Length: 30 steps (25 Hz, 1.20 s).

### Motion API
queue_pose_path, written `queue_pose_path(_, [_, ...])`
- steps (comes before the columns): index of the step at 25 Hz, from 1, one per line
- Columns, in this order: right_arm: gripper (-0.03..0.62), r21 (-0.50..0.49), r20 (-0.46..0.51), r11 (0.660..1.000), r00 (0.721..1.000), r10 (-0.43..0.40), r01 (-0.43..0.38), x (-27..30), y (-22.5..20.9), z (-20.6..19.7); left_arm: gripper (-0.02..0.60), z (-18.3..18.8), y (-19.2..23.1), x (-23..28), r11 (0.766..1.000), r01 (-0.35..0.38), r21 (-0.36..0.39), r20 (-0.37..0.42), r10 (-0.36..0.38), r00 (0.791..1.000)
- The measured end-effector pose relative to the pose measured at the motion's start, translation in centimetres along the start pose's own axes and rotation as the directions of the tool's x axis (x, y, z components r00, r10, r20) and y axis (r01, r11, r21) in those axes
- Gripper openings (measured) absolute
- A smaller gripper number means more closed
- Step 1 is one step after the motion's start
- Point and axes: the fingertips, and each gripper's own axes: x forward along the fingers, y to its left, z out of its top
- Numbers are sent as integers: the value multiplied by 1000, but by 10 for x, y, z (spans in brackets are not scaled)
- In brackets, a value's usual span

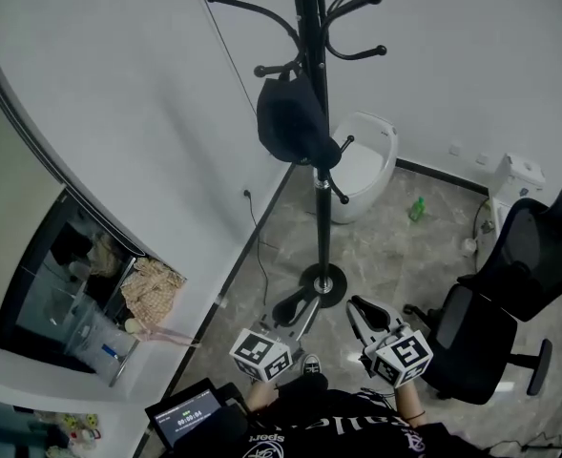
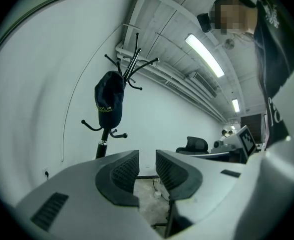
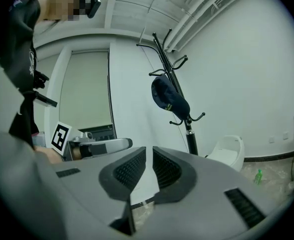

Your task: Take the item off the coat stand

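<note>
A dark cap hangs on a side hook of the black coat stand, which rises from a round base on the grey floor by the white wall. Both grippers are low and close to my body, well short of the stand. My left gripper has its jaws a little apart with nothing between them; in its own view the left gripper points below and to the right of the cap. My right gripper shows a narrow gap and holds nothing; past the right gripper the cap hangs up and to the right.
A black office chair stands at the right. Behind the stand sits a white bin, with a green bottle on the floor near it. At the left is a shelf of clutter; a small screen is by my left side.
</note>
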Motion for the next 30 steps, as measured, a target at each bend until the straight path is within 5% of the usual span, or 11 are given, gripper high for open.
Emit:
queue_pose_path(11, [35,-57,-38,998,999,-18,16,85,-23,12,121,59,100,45,997,9,72,75,-14,997])
queue_pose_path(17, [35,-39,-55,999,998,-9,7,100,-31,12,153,131,146,68,986,-67,151,188,37,981])
queue_pose_path(22, [35,-45,-71,999,997,18,-22,110,-49,11,211,185,163,96,961,-93,262,229,32,973])
queue_pose_path(30, [35,-67,-58,995,996,73,-77,129,-87,36,256,252,184,128,924,-196,328,306,92,948])
